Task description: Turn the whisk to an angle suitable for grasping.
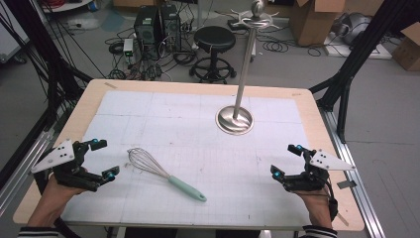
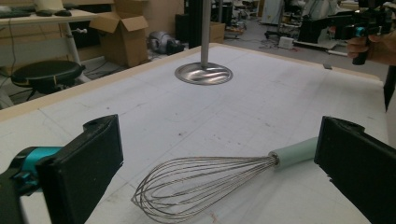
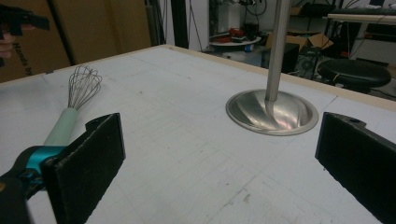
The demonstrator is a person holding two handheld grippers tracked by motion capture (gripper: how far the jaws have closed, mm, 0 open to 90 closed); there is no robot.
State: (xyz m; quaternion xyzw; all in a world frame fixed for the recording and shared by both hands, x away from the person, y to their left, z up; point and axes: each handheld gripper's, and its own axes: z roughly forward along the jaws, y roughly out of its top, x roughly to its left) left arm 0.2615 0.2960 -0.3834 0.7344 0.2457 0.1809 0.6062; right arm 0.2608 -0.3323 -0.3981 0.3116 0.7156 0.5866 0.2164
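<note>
Both-handed, jaws spread wide, nothing held.
Just beside the left gripper [image 1: 101, 159], toward the right gripper [image 1: 286, 160], a wire whisk [image 1: 163, 173] with a mint handle lies flat on the white mat [image 1: 198, 124]; beyond both stands a steel pole stand [image 1: 235, 119].

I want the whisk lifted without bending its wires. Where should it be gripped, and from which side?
Probably the mint handle, not the wire loops. The whisk lies flat on the mat, so come down from above, fingers closing across the handle. The left gripper, open, is nearer.
</note>
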